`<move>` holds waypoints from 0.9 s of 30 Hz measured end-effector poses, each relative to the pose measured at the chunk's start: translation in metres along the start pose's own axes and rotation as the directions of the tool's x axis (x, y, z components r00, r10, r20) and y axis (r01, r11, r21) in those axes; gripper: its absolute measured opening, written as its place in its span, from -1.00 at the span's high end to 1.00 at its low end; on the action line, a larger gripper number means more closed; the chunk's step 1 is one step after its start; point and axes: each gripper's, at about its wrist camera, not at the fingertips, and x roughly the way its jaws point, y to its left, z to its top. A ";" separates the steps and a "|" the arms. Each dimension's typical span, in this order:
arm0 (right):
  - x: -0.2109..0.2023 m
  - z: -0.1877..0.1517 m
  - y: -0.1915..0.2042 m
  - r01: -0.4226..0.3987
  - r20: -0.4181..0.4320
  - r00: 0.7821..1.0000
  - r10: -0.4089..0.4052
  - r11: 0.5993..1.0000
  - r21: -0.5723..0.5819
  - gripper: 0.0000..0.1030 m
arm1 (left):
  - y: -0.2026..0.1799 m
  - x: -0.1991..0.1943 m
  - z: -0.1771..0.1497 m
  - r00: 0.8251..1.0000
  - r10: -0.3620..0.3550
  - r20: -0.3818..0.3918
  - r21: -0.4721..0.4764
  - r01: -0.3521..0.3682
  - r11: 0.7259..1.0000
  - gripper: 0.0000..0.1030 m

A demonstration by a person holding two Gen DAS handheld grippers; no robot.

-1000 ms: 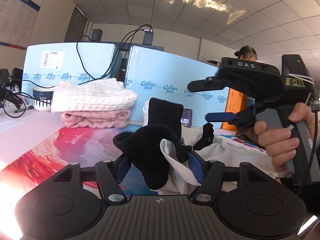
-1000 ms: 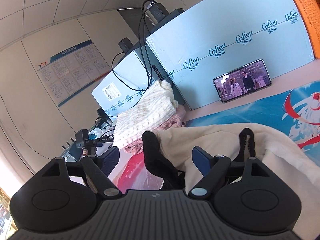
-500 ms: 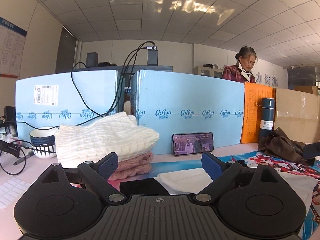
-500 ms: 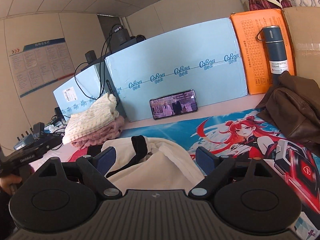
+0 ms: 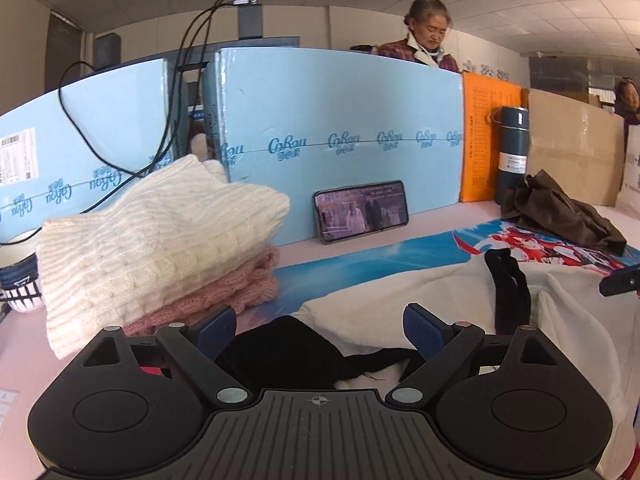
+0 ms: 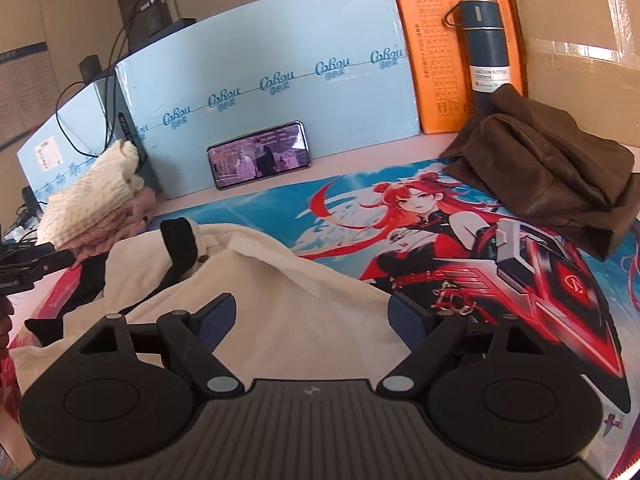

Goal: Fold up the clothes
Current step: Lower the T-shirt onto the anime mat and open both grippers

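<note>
A cream garment [image 6: 280, 280] with black trim [image 6: 180, 244] lies crumpled on the printed mat [image 6: 440, 220]. My right gripper [image 6: 312, 320] hovers over its near edge; its jaws are closing slightly, wide apart, and the pads press nothing. My left gripper [image 5: 320, 328] stands open over the garment's black part [image 5: 280, 352], with the cream cloth [image 5: 440, 300] just beyond. Neither gripper holds cloth. The right gripper's tip [image 5: 620, 280] shows at the right edge of the left wrist view. The left gripper [image 6: 32, 264] shows at the left edge of the right wrist view.
A folded cream knit [image 5: 160, 232] sits on a pink knit [image 5: 240, 288] at the left. A phone [image 6: 260, 156] leans on blue foam boards [image 6: 280, 80]. A brown garment [image 6: 552, 168] and a bottle [image 6: 488, 52] stand at the right. A person [image 5: 428, 40] sits behind the boards.
Both grippers let go of the garment, which dropped onto the mat. The left jaws opened wider and it drew back leftward. The right gripper swung right and tipped down toward the mat.
</note>
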 end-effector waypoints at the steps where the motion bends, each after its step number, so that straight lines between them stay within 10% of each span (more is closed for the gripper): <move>1: 0.002 -0.001 -0.003 0.019 -0.009 1.000 -0.019 1.000 0.001 -0.61 | -0.007 0.001 0.001 0.999 -0.033 -0.010 0.067 0.033 0.997 -0.80; 10: 0.014 -0.004 -0.011 0.069 -0.023 0.997 -0.068 0.998 0.011 0.03 | -0.063 0.025 -0.003 0.986 -0.060 -0.156 0.549 0.137 0.824 -0.80; 17: 0.013 -0.004 -0.012 0.067 -0.028 0.997 -0.066 0.998 0.012 0.69 | -0.085 0.042 0.007 0.983 -0.166 -0.083 0.554 0.183 0.812 -0.75; 19: 0.011 -0.003 -0.013 0.067 -0.031 0.997 -0.067 0.998 0.001 0.78 | -0.087 0.051 0.006 0.972 -0.201 -0.123 0.551 0.235 0.801 0.42; 20: 0.009 -0.002 -0.013 0.066 -0.027 0.997 -0.066 0.998 -0.007 0.80 | -0.087 0.054 0.006 0.965 -0.221 -0.142 0.544 0.263 0.797 0.69; 27: -0.002 0.033 -0.023 0.103 0.110 0.989 -0.098 0.994 -0.045 0.86 | -0.056 0.048 0.038 0.980 -0.172 0.098 0.400 0.120 0.908 0.89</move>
